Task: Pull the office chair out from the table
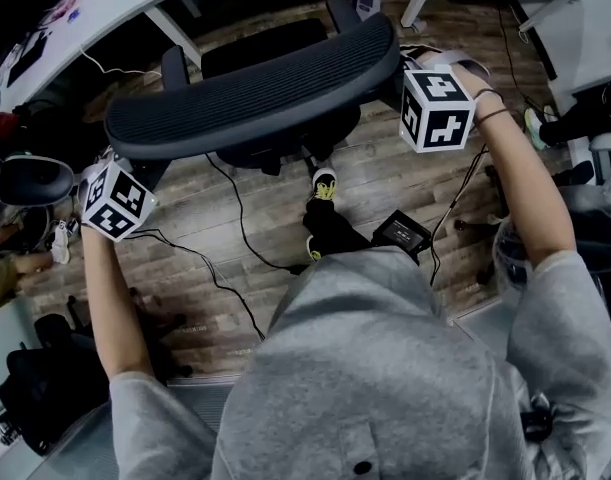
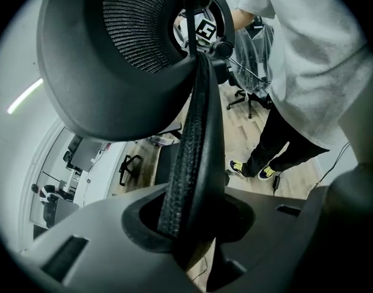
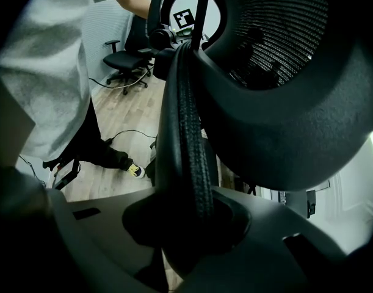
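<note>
Black mesh fills both gripper views. The office chair (image 1: 255, 93) stands right in front of the person, its curved backrest (image 1: 250, 98) facing them and its seat pointing at the white table (image 1: 125, 3), close to that table's edge. The left gripper (image 1: 115, 196) has its jaws part-way closed and clamped on the backrest's left rim (image 2: 195, 139), which runs straight down into the throat between them. The right gripper (image 1: 435, 108) does the same on the opposite rim (image 3: 186, 121) — a matched two-sided grip.

To do this well, I'd say draw both hands back evenly so the chair rolls straight rather than swivelling. Keep the pull low and level, and mind the cable (image 1: 235, 218) trailing across the wooden floor (image 1: 385, 178) just behind the chair — a wheel could catch on it.

Plenty is out of sight. The wheels and base sit hidden beneath the backrest, and the marker cubes cover the jaw tips from above. Whether the seat is tucked under the tabletop I cannot tell.
</note>
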### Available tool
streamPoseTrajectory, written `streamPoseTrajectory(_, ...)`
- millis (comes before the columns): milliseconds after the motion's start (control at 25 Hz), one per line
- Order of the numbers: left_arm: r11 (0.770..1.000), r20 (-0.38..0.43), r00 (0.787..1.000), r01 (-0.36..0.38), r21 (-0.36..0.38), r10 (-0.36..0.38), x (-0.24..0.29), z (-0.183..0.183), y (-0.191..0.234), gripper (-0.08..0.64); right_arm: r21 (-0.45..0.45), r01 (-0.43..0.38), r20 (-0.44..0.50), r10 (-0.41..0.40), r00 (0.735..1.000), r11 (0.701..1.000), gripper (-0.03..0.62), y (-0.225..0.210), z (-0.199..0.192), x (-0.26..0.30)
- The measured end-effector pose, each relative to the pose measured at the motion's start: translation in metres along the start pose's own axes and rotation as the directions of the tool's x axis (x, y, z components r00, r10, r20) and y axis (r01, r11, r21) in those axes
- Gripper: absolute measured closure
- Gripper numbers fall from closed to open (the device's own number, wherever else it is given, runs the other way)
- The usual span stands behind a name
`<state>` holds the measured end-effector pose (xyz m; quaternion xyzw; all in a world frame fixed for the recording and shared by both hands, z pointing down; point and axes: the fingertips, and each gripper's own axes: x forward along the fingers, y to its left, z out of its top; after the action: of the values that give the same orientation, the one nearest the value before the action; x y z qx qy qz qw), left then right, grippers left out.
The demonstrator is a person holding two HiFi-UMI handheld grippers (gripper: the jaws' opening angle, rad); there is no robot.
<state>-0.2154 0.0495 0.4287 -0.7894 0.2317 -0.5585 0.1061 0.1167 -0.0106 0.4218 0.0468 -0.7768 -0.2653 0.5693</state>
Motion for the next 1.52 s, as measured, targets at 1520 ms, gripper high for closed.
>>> streamPoseTrajectory(1520,0.998,0.005,0.999,-0.037,-0.054,0.038,-0.077,0.027,-0.164,0.436,-0.047,0.000,0.018,0.001,1.000,0.999,0.494,0.141,0.022,-0.074)
